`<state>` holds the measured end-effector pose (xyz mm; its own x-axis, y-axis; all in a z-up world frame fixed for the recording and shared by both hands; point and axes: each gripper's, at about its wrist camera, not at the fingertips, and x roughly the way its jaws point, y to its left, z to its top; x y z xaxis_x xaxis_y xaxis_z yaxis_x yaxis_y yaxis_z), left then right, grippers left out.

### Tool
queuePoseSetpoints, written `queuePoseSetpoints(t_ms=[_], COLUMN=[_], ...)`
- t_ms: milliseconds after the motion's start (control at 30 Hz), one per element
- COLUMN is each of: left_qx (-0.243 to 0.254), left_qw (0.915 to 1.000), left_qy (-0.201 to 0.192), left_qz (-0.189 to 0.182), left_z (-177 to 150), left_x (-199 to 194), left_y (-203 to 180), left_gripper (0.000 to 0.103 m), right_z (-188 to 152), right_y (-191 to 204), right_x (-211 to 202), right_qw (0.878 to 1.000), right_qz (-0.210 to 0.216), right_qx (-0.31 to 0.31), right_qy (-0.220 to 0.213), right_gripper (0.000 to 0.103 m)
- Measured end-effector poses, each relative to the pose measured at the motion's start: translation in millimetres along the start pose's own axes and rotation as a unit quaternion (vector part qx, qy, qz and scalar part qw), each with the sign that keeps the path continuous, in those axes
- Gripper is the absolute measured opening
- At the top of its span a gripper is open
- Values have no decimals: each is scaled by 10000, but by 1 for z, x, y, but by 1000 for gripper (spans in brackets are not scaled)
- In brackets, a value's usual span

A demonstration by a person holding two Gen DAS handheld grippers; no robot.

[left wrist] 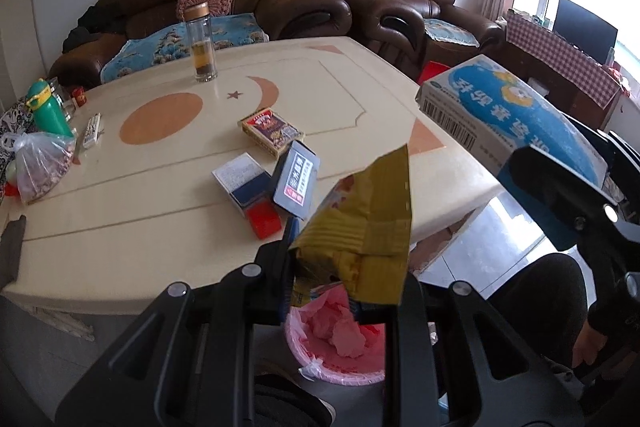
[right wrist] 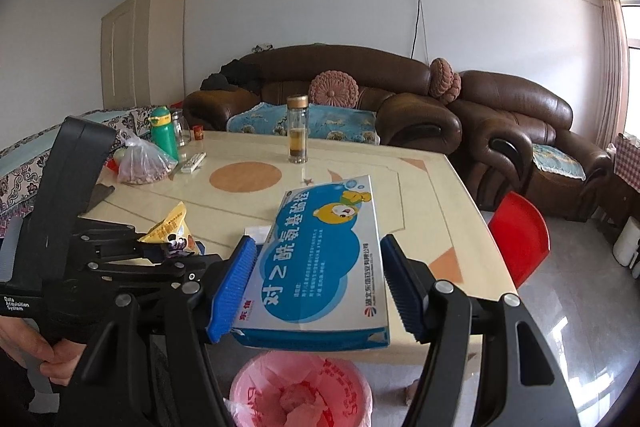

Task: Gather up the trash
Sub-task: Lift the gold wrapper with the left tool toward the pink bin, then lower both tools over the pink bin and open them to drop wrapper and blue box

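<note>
- Seen only in the left wrist view: card packs (left wrist: 272,131) and small boxes (left wrist: 256,193) lying on the table (left wrist: 120,227). Seen only in the right wrist view: a red chair (right wrist: 520,239) beside the table.
- Left gripper (left wrist: 340,279) is held above the pink-lined trash bin (left wrist: 340,351), jaws clamped on a yellow snack bag (left wrist: 368,223), crumpled, its torn corner pointing up.
- Right gripper (right wrist: 316,287) is held level over the bin, blue pads (right wrist: 234,291) touching the sides of a blue-and-white medicine box (right wrist: 324,259) with a cartoon bear; whether the box is squeezed tight cannot be told.
</note>
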<state>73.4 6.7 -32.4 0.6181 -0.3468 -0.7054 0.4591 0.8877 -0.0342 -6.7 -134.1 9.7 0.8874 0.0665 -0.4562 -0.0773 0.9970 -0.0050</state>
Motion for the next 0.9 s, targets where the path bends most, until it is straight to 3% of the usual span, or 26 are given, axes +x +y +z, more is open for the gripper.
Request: queuePoseSetpoints(t_ms=[533,900], left_qx=[-17,-23], left_qw=[9995,9965], left_qy=[329,834], left_qz=[33,-105], left_z=[-39,-63], left_x=[17,63], left_y=[-8,-21], left_gripper=[22,22], right_z=[-44,-81], right_y=[-3,-10], right_x=[6,35], right_qw=[9979,9924], right_qz=[2,35], right_qx=[108,284], right_qy=[634,1197], right_gripper=[63,63])
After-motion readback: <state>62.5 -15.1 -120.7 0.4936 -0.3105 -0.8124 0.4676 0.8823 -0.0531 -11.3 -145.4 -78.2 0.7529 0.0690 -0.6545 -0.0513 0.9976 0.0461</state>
